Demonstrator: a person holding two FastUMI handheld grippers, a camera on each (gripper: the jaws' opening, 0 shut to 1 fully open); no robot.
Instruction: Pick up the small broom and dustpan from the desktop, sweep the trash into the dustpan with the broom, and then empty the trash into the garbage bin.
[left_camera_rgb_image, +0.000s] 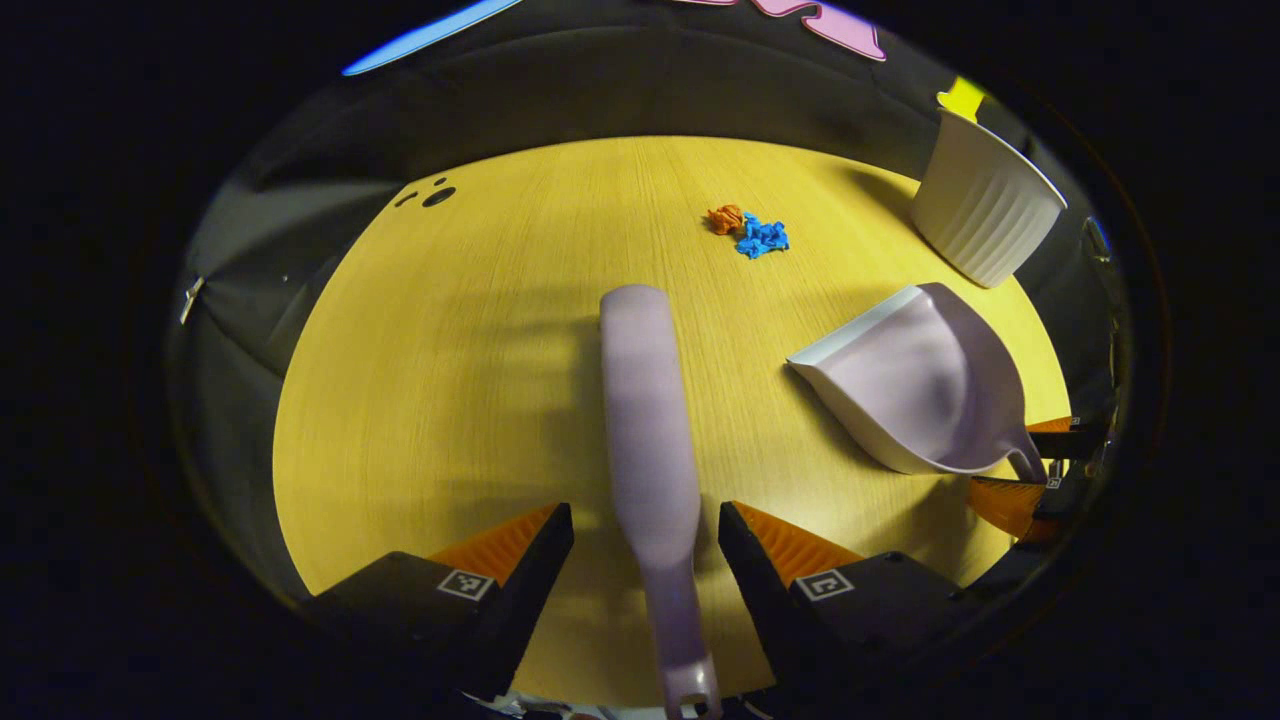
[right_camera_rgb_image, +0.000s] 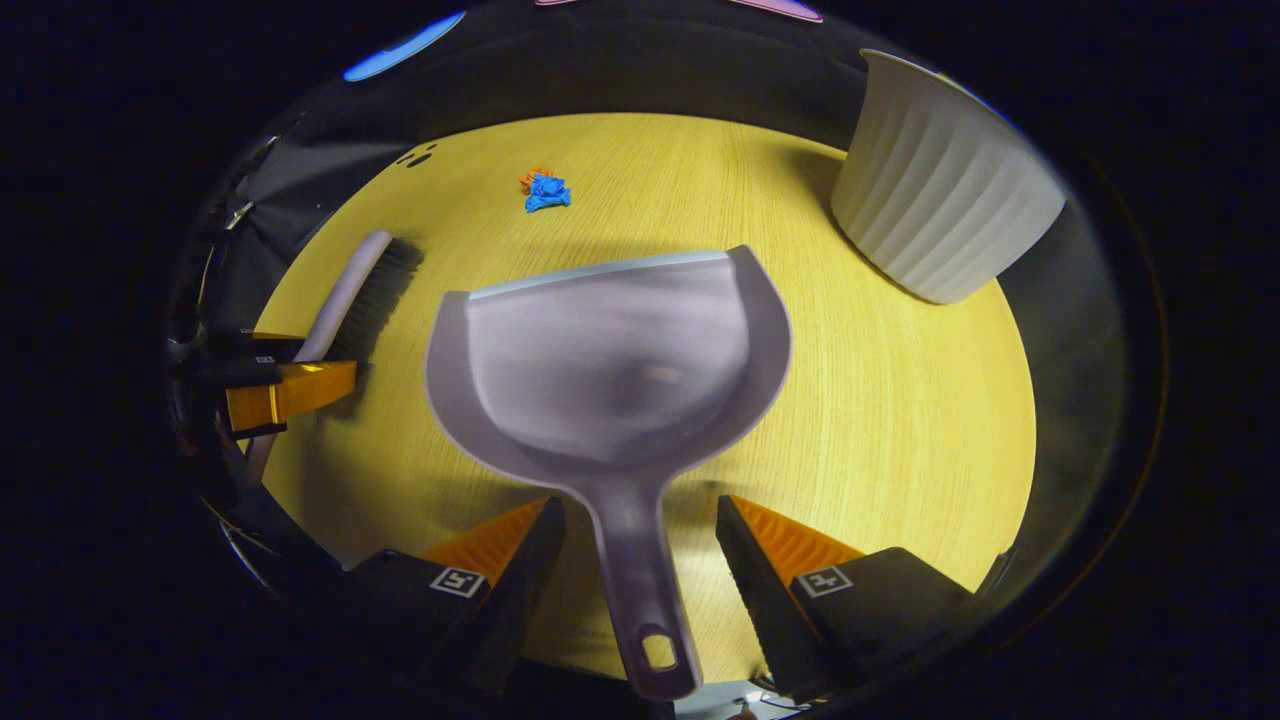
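Observation:
A pale lilac broom lies on the yellow wooden table, its handle running back between the fingers of my left gripper, which is open with a small gap on each side. The lilac dustpan rests on the table with its handle between the fingers of my right gripper, also open and not pressing on it. Blue and orange crumpled trash sits farther out on the table, beyond both tools. In the right gripper view the broom and the left gripper appear at the left.
A white ribbed garbage bin stands at the table's far right, just past the dustpan. Small dark holes mark the table's far left. The table's front edge lies right under both grippers.

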